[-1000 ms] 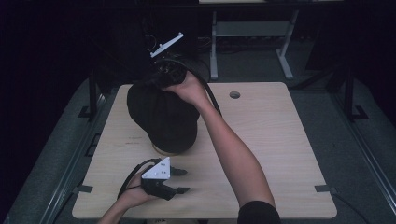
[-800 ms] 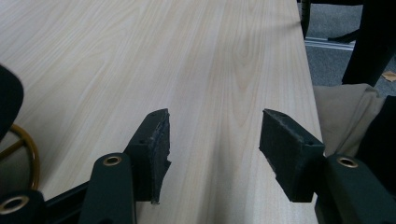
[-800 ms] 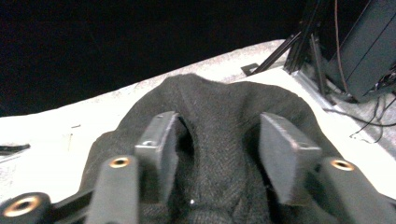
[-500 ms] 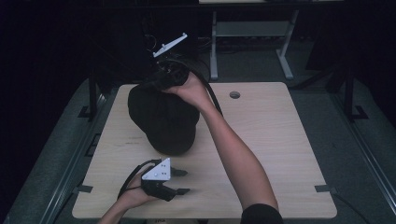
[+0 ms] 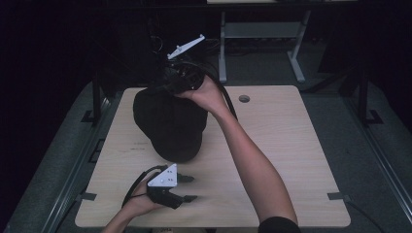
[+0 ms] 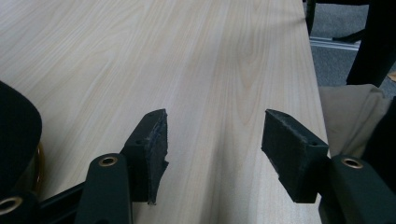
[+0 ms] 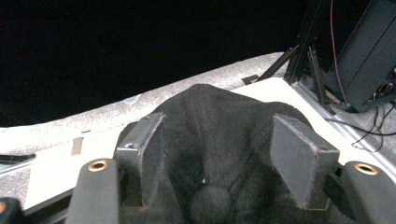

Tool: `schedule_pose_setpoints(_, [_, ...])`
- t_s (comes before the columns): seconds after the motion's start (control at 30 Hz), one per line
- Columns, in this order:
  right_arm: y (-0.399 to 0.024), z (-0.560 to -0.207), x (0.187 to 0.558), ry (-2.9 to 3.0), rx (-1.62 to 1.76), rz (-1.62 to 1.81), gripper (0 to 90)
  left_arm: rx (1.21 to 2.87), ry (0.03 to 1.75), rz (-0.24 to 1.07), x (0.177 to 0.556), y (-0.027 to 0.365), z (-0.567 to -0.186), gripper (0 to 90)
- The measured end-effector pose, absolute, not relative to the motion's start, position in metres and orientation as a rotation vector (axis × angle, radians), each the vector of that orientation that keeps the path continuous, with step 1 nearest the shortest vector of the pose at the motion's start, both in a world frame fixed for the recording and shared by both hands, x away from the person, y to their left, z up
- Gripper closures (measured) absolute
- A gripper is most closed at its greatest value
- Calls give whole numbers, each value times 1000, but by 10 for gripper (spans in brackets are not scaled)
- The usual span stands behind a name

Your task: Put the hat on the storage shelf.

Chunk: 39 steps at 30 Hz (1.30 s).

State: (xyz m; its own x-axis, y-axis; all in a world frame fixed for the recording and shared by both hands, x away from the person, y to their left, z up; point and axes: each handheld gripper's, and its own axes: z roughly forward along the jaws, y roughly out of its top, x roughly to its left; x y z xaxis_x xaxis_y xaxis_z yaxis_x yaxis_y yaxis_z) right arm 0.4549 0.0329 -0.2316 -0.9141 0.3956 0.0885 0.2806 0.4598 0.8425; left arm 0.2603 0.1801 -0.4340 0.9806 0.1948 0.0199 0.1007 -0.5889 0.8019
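Observation:
A black cap [image 5: 170,126] lies on the wooden table [image 5: 282,136], toward its far left. My right gripper [image 5: 164,90] is at the cap's far top edge, held by a hand reaching across the table. In the right gripper view its jaws have just been opening. The cap's crown [image 7: 210,116] bulges up between them, with the right gripper [image 7: 219,154] open around it. My left gripper [image 5: 190,188] rests open near the front edge, a little short of the cap. In its own view the left gripper [image 6: 212,154] has only bare table between its jaws, and the cap's edge [image 6: 16,135] shows at far left.
A round cable hole [image 5: 244,98] sits at the table's far middle. A metal desk frame [image 5: 262,34] stands behind the table. Black equipment with cables [image 7: 369,56] lies off the table's side. The person's tan trousers [image 6: 345,112] are past the front edge.
The cap's front edge, raised with a tan underside showing a second ago, now lies flat on the table. The right gripper has shifted slightly at the cap's top. The left gripper is where it was.

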Motion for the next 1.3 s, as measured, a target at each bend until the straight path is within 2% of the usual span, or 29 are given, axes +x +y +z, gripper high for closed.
schedule_pose_setpoints(0.47, [9, -225, 440, 2560, 611, 1473, 305, 2202, 262, 172, 263, 187, -434, 343])
schedule_pose_setpoints(1.3, [-50, -225, 425, 2509, 732, 1455, 280, 2195, 303, 186, 265, 188, -436, 309])
